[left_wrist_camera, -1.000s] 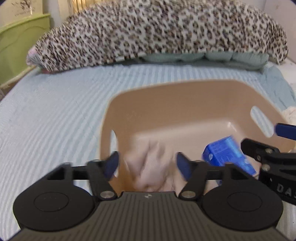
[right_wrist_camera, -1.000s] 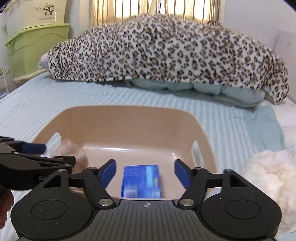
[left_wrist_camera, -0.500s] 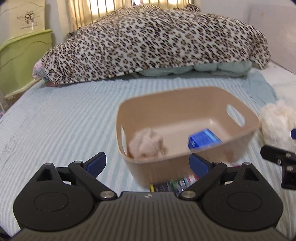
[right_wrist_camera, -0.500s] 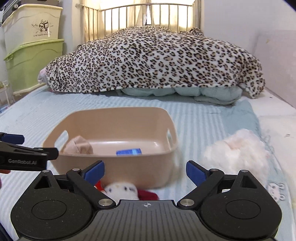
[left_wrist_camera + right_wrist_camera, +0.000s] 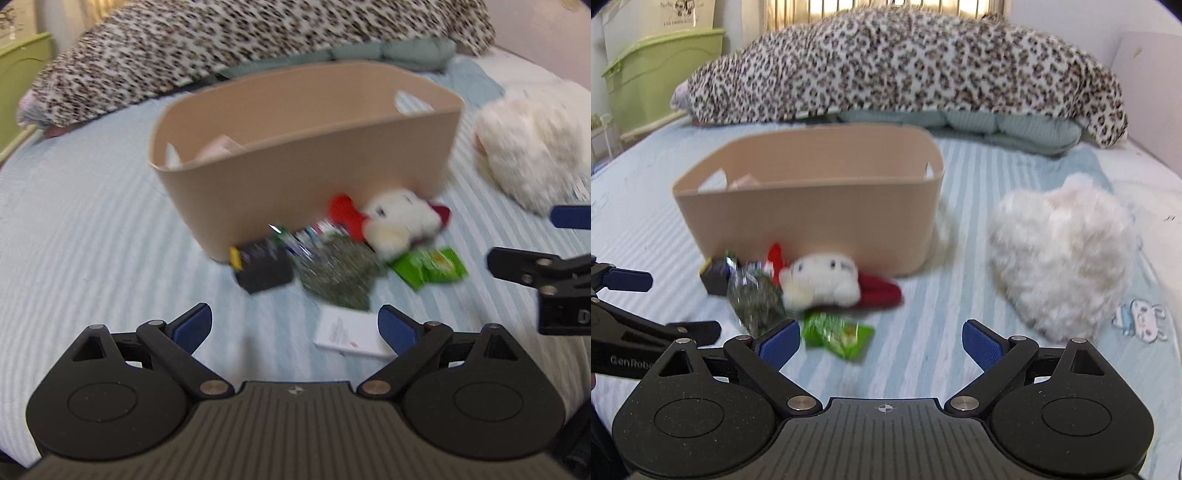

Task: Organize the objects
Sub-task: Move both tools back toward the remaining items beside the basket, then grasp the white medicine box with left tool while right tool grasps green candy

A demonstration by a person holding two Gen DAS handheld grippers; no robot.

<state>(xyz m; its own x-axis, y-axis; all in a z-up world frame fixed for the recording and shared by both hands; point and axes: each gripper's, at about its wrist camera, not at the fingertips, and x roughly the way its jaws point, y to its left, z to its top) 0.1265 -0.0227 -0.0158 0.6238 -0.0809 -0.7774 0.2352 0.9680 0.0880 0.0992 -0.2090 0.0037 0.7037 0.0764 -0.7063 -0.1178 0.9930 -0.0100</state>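
A beige plastic basket (image 5: pixel 314 155) (image 5: pixel 812 218) stands on the bed with a pinkish cloth (image 5: pixel 218 147) showing inside. In front of it lie a white and red plush toy (image 5: pixel 395 221) (image 5: pixel 820 282), a green snack packet (image 5: pixel 428 267) (image 5: pixel 838 334), a clear bag of dark green stuff (image 5: pixel 340 273) (image 5: pixel 753 299), a black box (image 5: pixel 262 267) (image 5: pixel 714 277) and a white card (image 5: pixel 347 334). My left gripper (image 5: pixel 295 325) is open and empty, close above the card. My right gripper (image 5: pixel 882 345) is open and empty, near the green packet.
A fluffy white plush (image 5: pixel 528 147) (image 5: pixel 1060 254) lies right of the basket. A leopard-print blanket (image 5: pixel 897 70) is piled at the far end of the striped blue bedsheet (image 5: pixel 81 221). Green storage bins (image 5: pixel 661 74) stand at the left.
Both grippers have pulled back from over the basket and dropped low. The loose things in front of the basket have come into view. Both stay open and empty.
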